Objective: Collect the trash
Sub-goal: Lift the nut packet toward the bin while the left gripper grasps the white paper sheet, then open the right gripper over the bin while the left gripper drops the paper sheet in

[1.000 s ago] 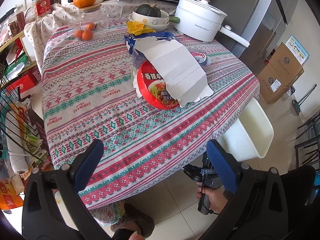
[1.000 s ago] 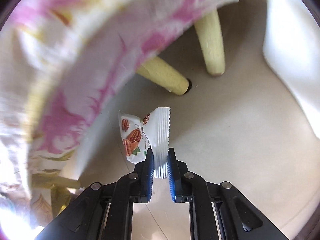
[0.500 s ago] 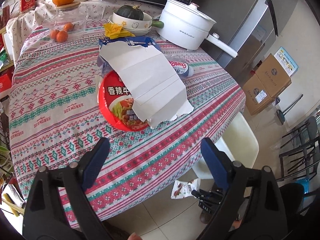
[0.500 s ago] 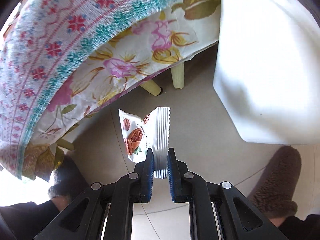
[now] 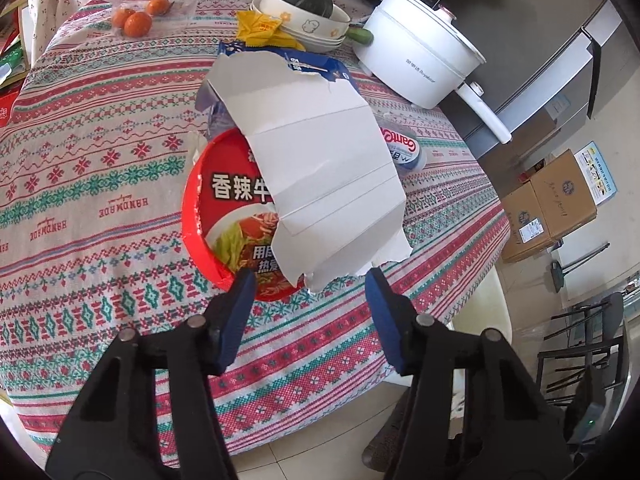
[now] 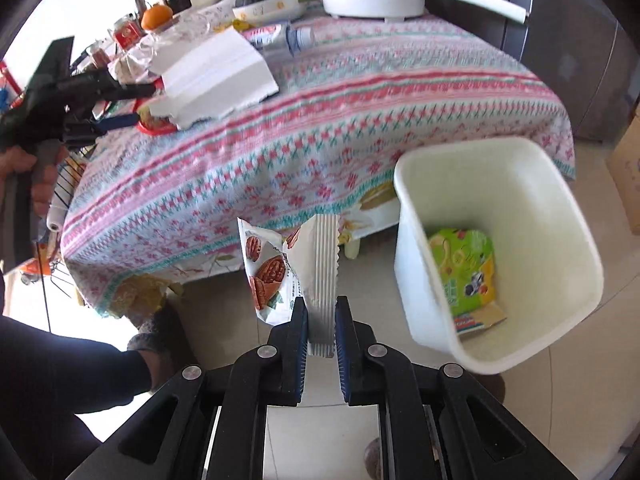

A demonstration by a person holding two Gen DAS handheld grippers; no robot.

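Carrying wrapper [image 6: 280, 276], pinched in right gripper [image 6: 321, 320], beside bin [image 6: 576, 216]; needing release over it. Closing left gripper [image 5: 306, 300], not yet gripping, around card [image 5: 320, 168] on worktop [image 5: 100, 184].

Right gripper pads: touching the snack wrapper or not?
Touching. The right wrist view shows the right gripper with both pads pressed on the snack wrapper's crimped edge.

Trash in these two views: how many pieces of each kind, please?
Torn cardboard: 1
Red noodle bowl: 1
Plastic bottle: 1
Yellow wrapper: 1
Pecan wrapper, right claw: 1
Green carton, bin: 1
Total: 6
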